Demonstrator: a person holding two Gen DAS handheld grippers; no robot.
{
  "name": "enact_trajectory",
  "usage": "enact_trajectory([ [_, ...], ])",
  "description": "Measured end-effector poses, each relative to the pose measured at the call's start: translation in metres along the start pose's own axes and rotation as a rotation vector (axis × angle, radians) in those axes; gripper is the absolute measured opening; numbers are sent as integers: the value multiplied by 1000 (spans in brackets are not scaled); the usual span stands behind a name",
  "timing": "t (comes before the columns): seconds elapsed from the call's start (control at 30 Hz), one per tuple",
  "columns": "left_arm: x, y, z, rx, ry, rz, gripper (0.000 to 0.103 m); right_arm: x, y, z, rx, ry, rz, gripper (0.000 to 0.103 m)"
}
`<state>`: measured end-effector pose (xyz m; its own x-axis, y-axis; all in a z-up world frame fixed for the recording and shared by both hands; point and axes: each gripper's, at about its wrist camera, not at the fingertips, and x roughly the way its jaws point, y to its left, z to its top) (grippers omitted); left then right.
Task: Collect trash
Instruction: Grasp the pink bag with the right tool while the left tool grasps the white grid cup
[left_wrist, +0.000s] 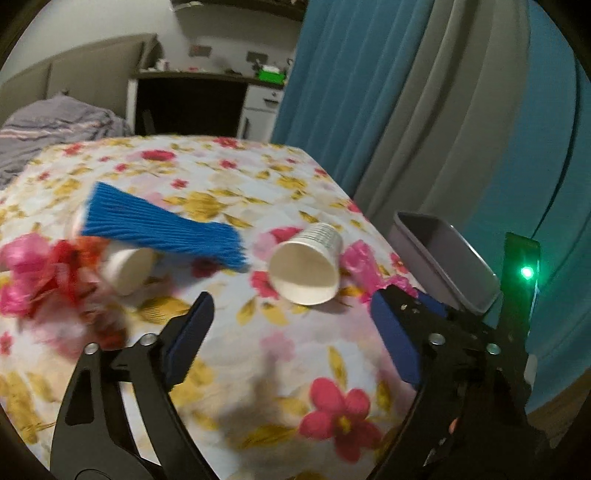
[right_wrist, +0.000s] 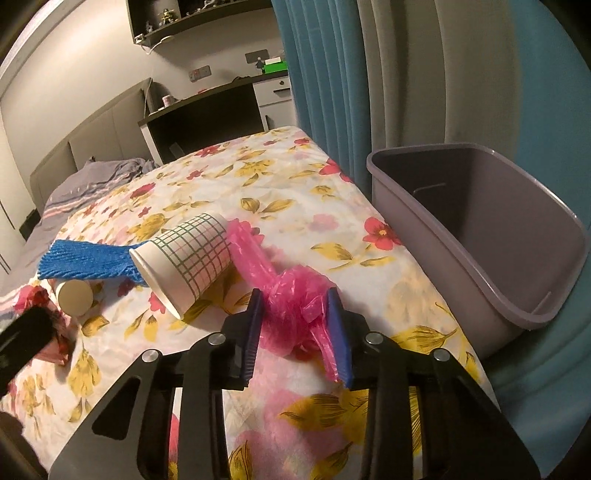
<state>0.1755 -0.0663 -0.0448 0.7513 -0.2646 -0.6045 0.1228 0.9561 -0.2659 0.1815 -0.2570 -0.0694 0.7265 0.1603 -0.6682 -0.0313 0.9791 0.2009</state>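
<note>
Both pads of the right hand-held gripper (right_wrist: 293, 317) clench the pink plastic bag (right_wrist: 291, 291); left hand-held gripper (left_wrist: 291, 325) gapes empty.

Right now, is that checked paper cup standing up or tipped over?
Tipped over: the checked paper cup lies on its side on the bedspread, open mouth showing.

No text, label or number is clear enough to read.

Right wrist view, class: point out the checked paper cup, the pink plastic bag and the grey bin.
checked paper cup (right_wrist: 192, 254), right wrist view, its side wall.
pink plastic bag (right_wrist: 295, 295), right wrist view, its bunched middle.
grey bin (right_wrist: 476, 280), right wrist view, its near wall.
</note>
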Motion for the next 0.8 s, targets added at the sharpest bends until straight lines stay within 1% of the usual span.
enact_trajectory([
  [0.07, 15, -2, 5, -20, 22, -16, 79, 0, -1, 1, 7, 1, 4, 35],
  [0.13, 28, -4, 9, -33, 39, -20, 72, 0, -2, 1, 13, 2, 7, 35],
  [0.17, 35, -4, 11, -39, 49, -23, 71, 0, -2, 1, 16, 3, 10, 35],
  [0.27, 49, -6, 15, -67, 78, -48, 63, 0, -3, 1, 25, 6, 16, 35],
  [0.33, 60, -6, 19, -99, 100, -74, 54, 1, -5, 1, 33, 7, 22, 35],
  [0.37, 65, -6, 20, -112, 110, -83, 52, 1, -6, 2, 36, 8, 24, 35],
  [0.47, 80, -5, 21, -139, 140, -114, 39, 1, -8, 1, 46, 10, 31, 35],
  [0.5, 83, -6, 21, -143, 147, -123, 29, 1, -9, 1, 47, 11, 33, 35],
  [0.53, 87, -4, 20, -154, 156, -135, 24, 1, -9, 1, 48, 12, 34, 35],
  [0.57, 89, -3, 19, -169, 160, -151, 20, 1, -9, 2, 47, 12, 33, 35],
  [0.63, 91, -1, 18, -183, 167, -159, 5, 1, -8, 1, 42, 12, 30, 35],
  [0.67, 90, -1, 17, -183, 169, -154, 2, 1, -8, 1, 38, 13, 29, 35],
  [0.8, 84, 1, 14, -183, 152, -161, 2, 0, -7, 1, 32, 13, 25, 35],
])
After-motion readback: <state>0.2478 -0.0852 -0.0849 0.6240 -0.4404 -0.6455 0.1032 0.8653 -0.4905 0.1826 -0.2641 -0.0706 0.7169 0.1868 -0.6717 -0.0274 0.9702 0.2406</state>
